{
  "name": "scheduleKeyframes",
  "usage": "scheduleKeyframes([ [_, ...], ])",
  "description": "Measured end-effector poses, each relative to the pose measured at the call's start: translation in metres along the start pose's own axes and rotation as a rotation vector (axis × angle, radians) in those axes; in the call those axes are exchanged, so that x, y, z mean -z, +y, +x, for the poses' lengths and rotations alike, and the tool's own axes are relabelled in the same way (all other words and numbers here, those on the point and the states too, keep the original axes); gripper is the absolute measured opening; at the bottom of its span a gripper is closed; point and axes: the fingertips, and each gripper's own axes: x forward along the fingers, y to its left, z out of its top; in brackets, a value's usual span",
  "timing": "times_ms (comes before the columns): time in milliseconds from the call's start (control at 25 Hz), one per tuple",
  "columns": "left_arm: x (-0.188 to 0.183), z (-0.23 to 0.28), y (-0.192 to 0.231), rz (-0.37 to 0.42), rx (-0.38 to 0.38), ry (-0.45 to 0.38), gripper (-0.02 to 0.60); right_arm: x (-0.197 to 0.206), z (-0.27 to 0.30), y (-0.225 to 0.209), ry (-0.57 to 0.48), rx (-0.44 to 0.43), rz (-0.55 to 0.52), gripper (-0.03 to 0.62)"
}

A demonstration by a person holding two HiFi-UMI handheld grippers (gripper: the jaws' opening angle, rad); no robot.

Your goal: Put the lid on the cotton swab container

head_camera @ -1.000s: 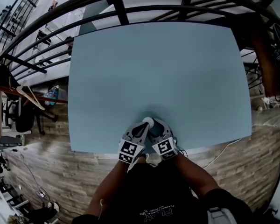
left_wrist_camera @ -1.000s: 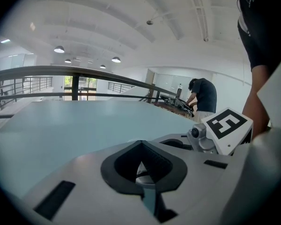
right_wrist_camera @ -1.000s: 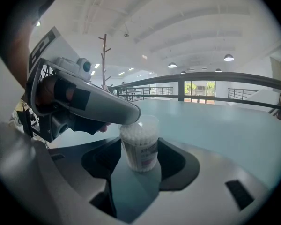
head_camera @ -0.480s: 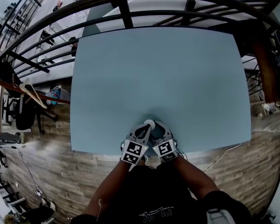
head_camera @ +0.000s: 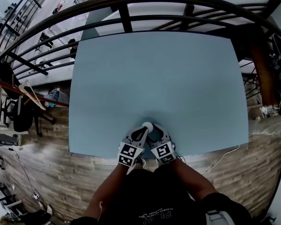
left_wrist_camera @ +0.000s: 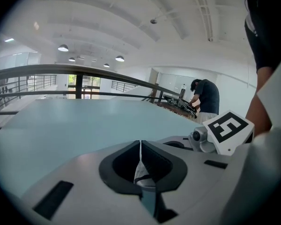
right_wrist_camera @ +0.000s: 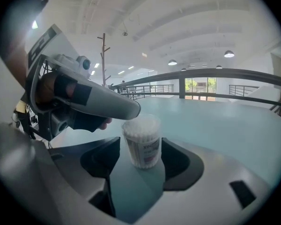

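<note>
The cotton swab container (head_camera: 147,125), a small clear tub packed with white swabs, stands near the front edge of the light blue table (head_camera: 154,69). In the right gripper view the container (right_wrist_camera: 142,139) shows a clear cap over the swabs. My right gripper (right_wrist_camera: 141,146) is open around it, with a gap at each pad; its jaws have just been opening. My left gripper (right_wrist_camera: 133,110) reaches in from the left, its tip at the container's top rim. In the left gripper view its jaws (left_wrist_camera: 140,146) meet in a thin seam. Whether they pinch anything I cannot tell.
A dark curved railing (head_camera: 131,3) runs round the table's far side. Wood floor (head_camera: 47,172) lies below the front edge. Far off, a person (left_wrist_camera: 203,97) bends over a bench. A coat stand (right_wrist_camera: 103,55) rises behind the left gripper.
The head view has shifted slightly. Both grippers and the container stay where they were.
</note>
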Motion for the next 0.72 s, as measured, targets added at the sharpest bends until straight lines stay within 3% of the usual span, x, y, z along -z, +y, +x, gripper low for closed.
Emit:
scheduleKeyframes([
  [280, -0.015, -0.027, 0.004, 0.009, -0.026, -0.076, 0.011, 0.004, -0.023, 0.002, -0.006, 0.025, -0.029, 0.281],
  [720, -0.021, -0.063, 0.004, -0.03, -0.071, -0.138, 0.011, -0.04, -0.073, 0.023, -0.101, 0.03, -0.066, 0.271],
])
